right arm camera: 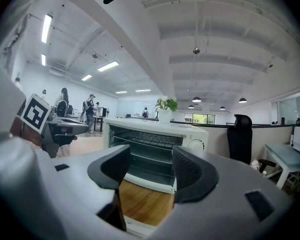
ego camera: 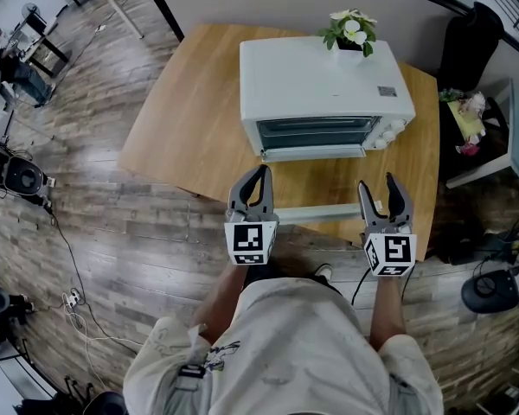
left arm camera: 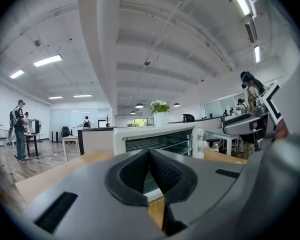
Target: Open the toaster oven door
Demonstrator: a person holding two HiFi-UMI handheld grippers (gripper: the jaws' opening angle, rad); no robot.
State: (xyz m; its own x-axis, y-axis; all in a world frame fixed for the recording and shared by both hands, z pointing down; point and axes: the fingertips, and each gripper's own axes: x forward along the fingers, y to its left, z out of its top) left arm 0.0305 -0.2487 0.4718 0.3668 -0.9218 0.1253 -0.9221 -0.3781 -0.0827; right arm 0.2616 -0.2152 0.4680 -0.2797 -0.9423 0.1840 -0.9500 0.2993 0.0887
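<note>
Person, lower centre: pale cream short-sleeved shirt [ego camera: 285,344], dark print [ego camera: 218,351] near its left edge. Grey left hand-held gripper [ego camera: 260,173] and right hand-held gripper [ego camera: 378,182]; dark ribbed pads [left arm camera: 165,176]; black-and-white marker cube [ego camera: 249,242] on each. Thin black cable [ego camera: 360,285] under the right.

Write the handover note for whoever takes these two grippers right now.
Left gripper: shut, empty.
Right gripper: open, nothing between its jaws.
The toaster oven sits on the wooden table, with a potted plant on top.
Done: the door is folded down flat toward the person, and the rack inside is exposed.
Left: nothing on the door, as far as these views show. Neither gripper holds it.
</note>
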